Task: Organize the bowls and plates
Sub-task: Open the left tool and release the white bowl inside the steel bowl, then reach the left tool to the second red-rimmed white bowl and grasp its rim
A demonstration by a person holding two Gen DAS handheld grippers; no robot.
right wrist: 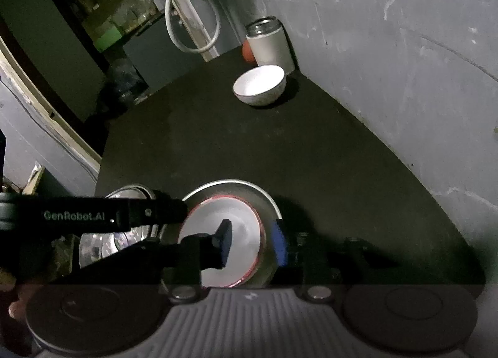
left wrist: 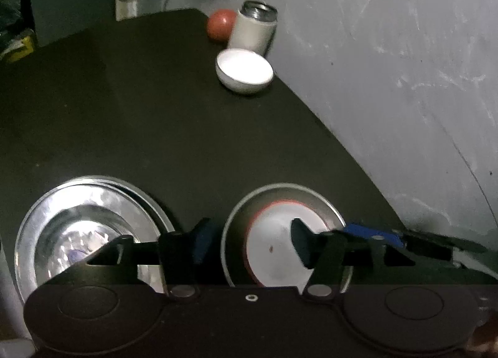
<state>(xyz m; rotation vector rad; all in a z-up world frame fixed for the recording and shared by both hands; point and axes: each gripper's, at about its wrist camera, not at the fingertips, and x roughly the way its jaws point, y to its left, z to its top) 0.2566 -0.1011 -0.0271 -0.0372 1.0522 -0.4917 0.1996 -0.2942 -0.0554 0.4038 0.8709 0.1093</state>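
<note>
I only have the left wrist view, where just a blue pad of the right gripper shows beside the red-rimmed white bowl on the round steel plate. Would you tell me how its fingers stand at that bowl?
Observer: The right gripper straddles the right rim of the red-rimmed white bowl, dark finger inside and blue pad outside, with a gap showing, so it is open.
Operator: Thank you. How does my left gripper lie from there?
Observer: The left gripper reaches in from the left. Its body crosses above the stack of shiny steel plates, and its front end is near the left rim of the round steel plate.
</note>
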